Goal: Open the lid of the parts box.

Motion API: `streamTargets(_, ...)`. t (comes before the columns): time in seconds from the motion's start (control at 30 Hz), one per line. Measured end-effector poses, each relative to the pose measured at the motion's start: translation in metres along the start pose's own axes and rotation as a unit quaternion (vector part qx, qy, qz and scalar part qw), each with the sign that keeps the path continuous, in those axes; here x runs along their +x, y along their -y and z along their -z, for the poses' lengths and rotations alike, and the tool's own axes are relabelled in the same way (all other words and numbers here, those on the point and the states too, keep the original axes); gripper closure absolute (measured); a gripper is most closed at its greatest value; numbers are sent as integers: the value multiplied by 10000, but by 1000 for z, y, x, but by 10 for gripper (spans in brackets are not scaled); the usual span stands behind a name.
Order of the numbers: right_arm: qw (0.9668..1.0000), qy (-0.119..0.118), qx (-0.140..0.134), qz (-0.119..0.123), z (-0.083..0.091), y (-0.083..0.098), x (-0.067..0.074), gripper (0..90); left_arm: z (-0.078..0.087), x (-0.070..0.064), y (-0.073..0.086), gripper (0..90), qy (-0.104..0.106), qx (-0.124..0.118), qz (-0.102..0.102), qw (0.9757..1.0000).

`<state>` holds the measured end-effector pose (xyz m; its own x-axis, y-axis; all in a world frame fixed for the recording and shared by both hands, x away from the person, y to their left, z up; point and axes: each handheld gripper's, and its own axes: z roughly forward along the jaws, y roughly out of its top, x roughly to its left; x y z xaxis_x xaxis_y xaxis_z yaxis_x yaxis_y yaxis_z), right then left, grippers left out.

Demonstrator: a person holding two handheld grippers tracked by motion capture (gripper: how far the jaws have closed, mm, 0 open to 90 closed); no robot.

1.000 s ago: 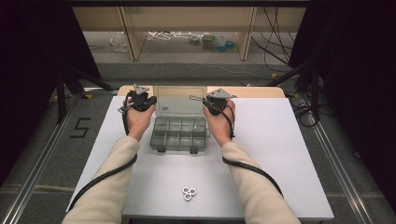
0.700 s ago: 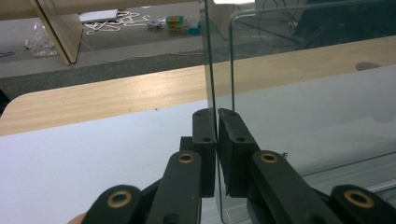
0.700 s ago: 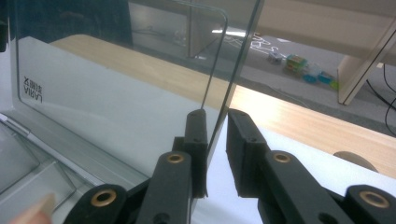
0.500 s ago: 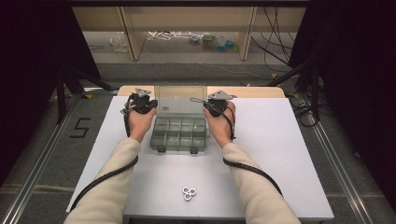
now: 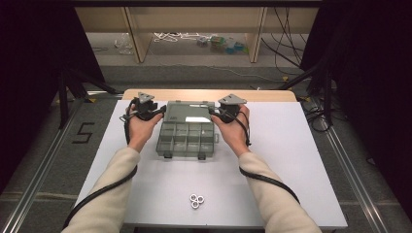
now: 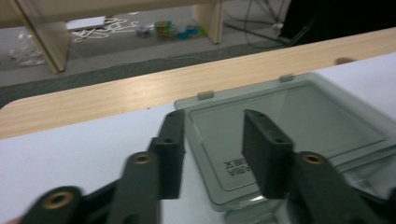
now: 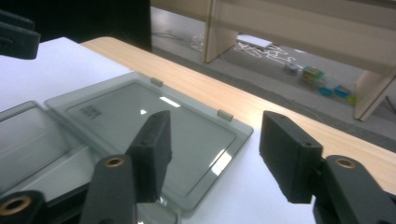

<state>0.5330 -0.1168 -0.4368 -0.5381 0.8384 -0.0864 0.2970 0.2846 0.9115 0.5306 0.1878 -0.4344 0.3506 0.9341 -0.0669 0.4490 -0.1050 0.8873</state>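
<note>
A grey clear-plastic compartment box (image 5: 187, 138) stands open mid-table, its lid (image 5: 190, 110) laid back flat behind it. My left gripper (image 5: 162, 112) is at the lid's left edge and my right gripper (image 5: 213, 112) at its right edge. In the left gripper view the left gripper (image 6: 217, 149) is open. Its jaws have just been opening, and the lid's corner (image 6: 280, 126) lies between them with no pad on it. The right gripper (image 7: 219, 156) is likewise open after just opening, its jaws astride the lid's edge (image 7: 154, 121) without pressing it.
Three small white rings (image 5: 196, 200) lie together near the table's front edge. The white table top (image 5: 291, 145) ends in a wooden strip (image 5: 204, 94) at the back. Beyond it is floor with wooden shelving (image 5: 257, 34) and loose cables.
Both grippers' jaws have spread apart at the lid's side edges. The hands and the box stay where they were.
</note>
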Motion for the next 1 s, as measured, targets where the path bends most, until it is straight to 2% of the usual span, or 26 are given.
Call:
streamTargets(0.17,9996,-284,-16,2,17,4,-9,415,20,-3,-1,344,355,-221,-33,9991)
streamTargets(0.2,9994,-328,-57,-34,20,5,-10,415,25,-4,0,308,410,-237,-108,9988)
streamTargets(0.37,9973,-699,-221,-41,37,7,-15,373,41,-7,4,220,567,-346,-287,9974)
streamTargets(0.4,9964,-812,-230,-111,40,8,-14,363,45,-8,5,214,594,-350,-339,9970)
streamTargets(0.43,9961,-865,-188,-55,44,7,-14,357,48,-9,6,213,627,-360,-352,9968)
streamTargets(0.57,9933,-1119,-300,-35,58,9,-15,329,62,-13,15,197,763,-418,-427,9953)
streamTargets(0.7,9912,-1259,-408,-23,73,13,-14,319,76,-17,23,174,1024,-475,-444,9926)
streamTargets(0.87,9890,-1412,-437,91,96,22,-13,318,99,-23,36,177,1123,-592,-589,9902)
streamTargets(0.9,9877,-1504,-413,79,102,25,-12,318,101,-23,38,177,1129,-589,-620,9899)
streamTargets(1.0,9876,-1512,-401,113,112,31,-12,320,112,-26,45,171,1271,-666,-547,9881)
